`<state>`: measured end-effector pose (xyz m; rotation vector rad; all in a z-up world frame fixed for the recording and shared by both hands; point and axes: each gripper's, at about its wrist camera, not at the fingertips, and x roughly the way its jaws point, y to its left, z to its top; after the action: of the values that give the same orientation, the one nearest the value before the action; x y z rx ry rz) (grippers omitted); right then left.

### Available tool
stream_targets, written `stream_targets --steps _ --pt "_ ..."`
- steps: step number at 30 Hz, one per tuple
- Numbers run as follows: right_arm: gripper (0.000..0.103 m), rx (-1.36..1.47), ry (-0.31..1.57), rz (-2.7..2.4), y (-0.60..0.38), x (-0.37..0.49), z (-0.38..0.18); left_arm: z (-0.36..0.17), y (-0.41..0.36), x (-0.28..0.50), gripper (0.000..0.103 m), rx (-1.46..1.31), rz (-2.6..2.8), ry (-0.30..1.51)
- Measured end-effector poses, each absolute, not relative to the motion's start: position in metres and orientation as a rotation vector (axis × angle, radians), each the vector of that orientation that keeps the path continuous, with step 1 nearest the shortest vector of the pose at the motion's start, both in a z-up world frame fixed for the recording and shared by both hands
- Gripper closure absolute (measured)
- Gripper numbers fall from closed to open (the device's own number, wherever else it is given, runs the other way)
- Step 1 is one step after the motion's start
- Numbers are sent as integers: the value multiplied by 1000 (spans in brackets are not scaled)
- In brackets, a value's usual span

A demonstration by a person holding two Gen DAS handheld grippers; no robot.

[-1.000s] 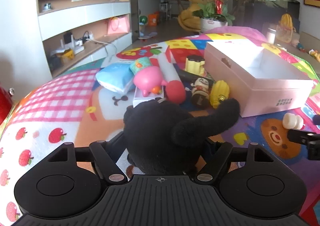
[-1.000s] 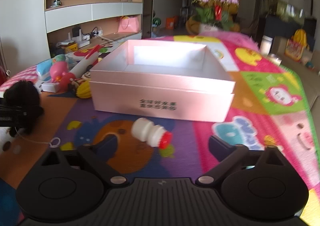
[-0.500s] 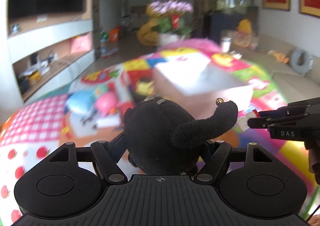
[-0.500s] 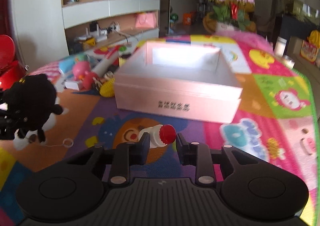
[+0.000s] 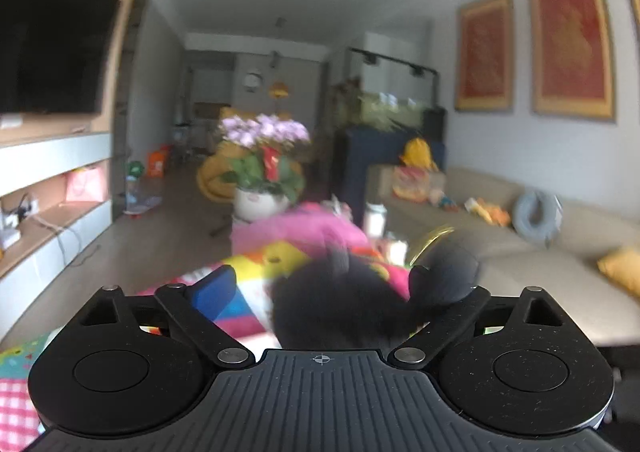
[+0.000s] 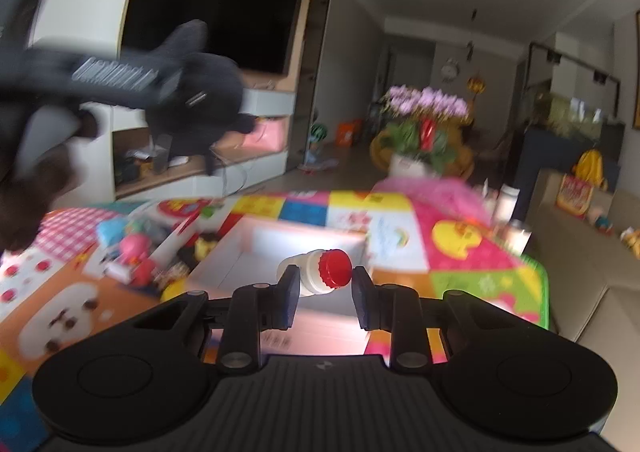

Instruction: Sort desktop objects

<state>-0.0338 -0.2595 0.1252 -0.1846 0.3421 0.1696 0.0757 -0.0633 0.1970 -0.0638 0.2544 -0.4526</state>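
My left gripper (image 5: 324, 292) is shut on a black plush toy (image 5: 340, 308) and holds it high above the table. From the right wrist view the same gripper and plush (image 6: 192, 92) hang in the air at upper left, blurred. My right gripper (image 6: 325, 284) is shut on a small white bottle with a red cap (image 6: 320, 272), held over the near part of the open pink box (image 6: 296, 252).
A pile of toys (image 6: 148, 256) lies left of the box on the colourful mat (image 6: 460, 252). A flower pot (image 6: 420, 140) stands beyond the table's far end. A sofa (image 5: 540, 252) runs along the right.
Both grippers have risen. The left one has swung the plush up and right, towards the box. The right one has lifted the bottle off the mat to above the box.
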Motion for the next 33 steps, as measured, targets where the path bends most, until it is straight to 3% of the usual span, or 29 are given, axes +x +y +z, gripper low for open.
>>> stream_targets --steps 8,10,16,19,24,26,27,28,29,30,33 --pt "73 -89 341 153 -264 36 135 154 -8 63 1 -94 -283 299" --pt "53 -43 380 173 -264 55 130 128 3 53 0 -48 -223 340" --pt "7 24 413 177 -258 60 107 52 33 35 0 -16 -118 536" --pt "0 -50 392 179 -243 51 94 30 49 31 0 -42 -84 595" --pt "0 -185 400 237 -204 35 79 15 64 14 0 -14 0 573" --pt "6 -216 412 281 -188 29 75 16 66 9 0 -26 10 577" --pt "23 -240 419 308 -178 27 72 15 70 9 0 -36 21 578" --pt "47 -273 436 339 -166 26 69 15 74 9 0 -41 43 573" --pt "56 -308 458 367 -154 23 65 16 77 8 0 -42 61 566" --pt "64 -344 478 387 -142 22 61 16 81 6 0 -46 88 554" --pt "65 -451 475 410 -105 19 43 15 97 2 0 -102 121 536"
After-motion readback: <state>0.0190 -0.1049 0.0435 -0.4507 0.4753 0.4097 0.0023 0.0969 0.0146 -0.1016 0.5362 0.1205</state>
